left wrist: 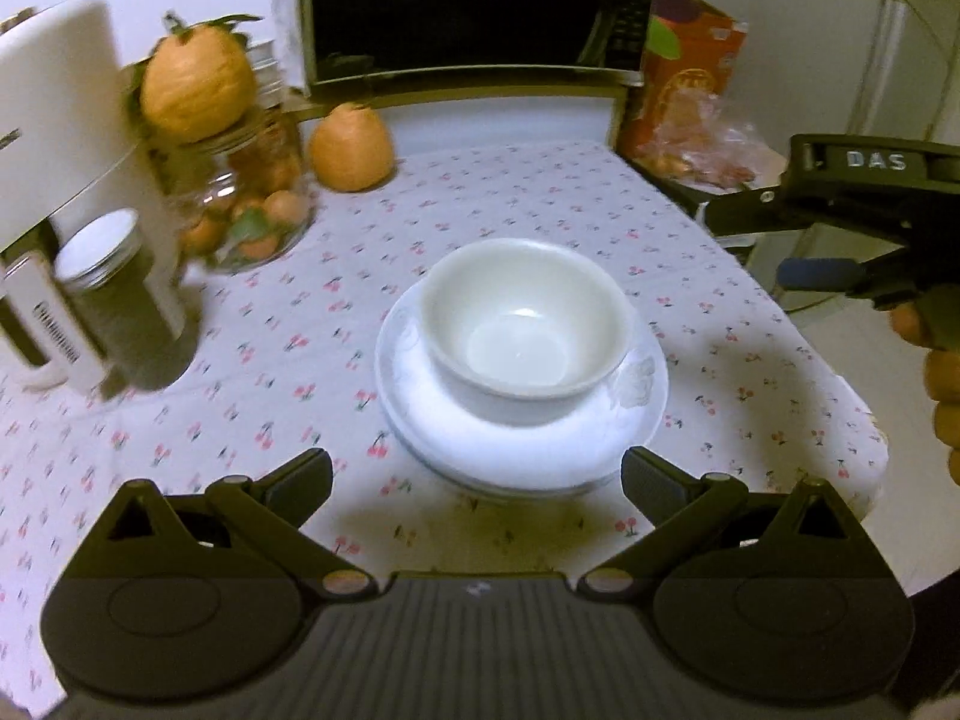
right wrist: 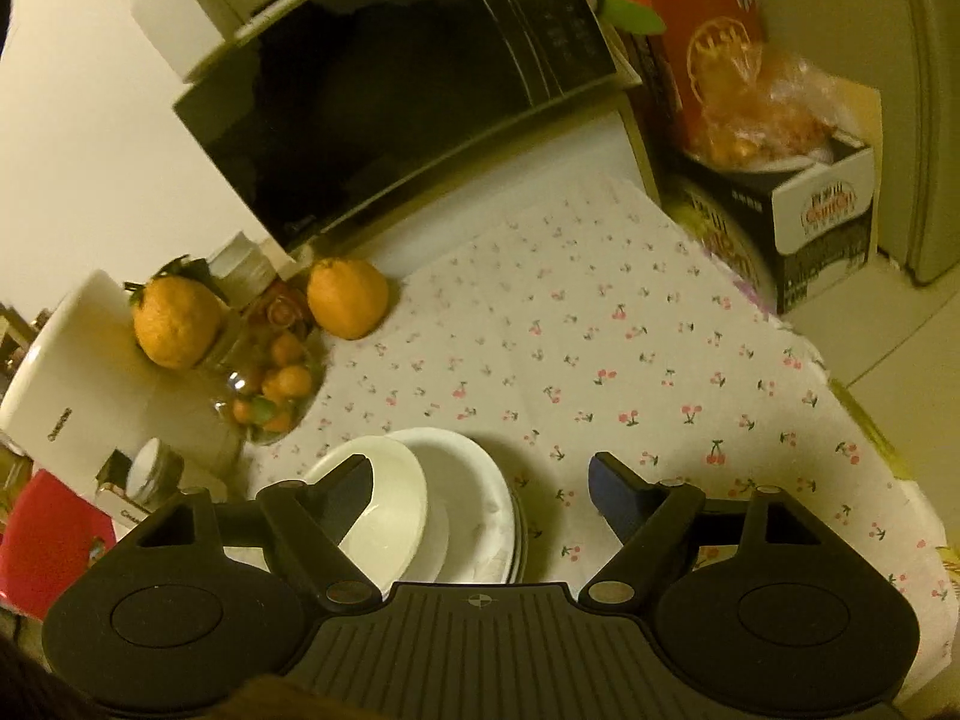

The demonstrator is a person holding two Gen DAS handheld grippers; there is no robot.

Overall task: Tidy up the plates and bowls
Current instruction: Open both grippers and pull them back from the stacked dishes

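Note:
A white bowl (left wrist: pixel 522 324) stands upright on a stack of white plates (left wrist: pixel 420 420) in the middle of the cherry-print tablecloth (left wrist: pixel 180 420). My left gripper (left wrist: pixel 474 474) hangs open just in front of the stack, with nothing between its fingers. My right gripper (left wrist: pixel 774 246) reaches in from the right, off the table's edge and apart from the bowl. In the right wrist view the right gripper (right wrist: pixel 480 480) is open and empty. Its left finger (right wrist: pixel 354 480) shows in front of the bowl (right wrist: pixel 390 516), and the plates (right wrist: pixel 486 498) lie below the gap.
A microwave (left wrist: pixel 468 6) stands at the back. Two large oranges (left wrist: pixel 351 147), a glass jar of small oranges (left wrist: pixel 252 204), a white appliance (left wrist: pixel 60 120) and a lidded tin (left wrist: pixel 102 252) crowd the left. Boxes and a fruit bag (right wrist: pixel 762 120) sit beyond the right edge.

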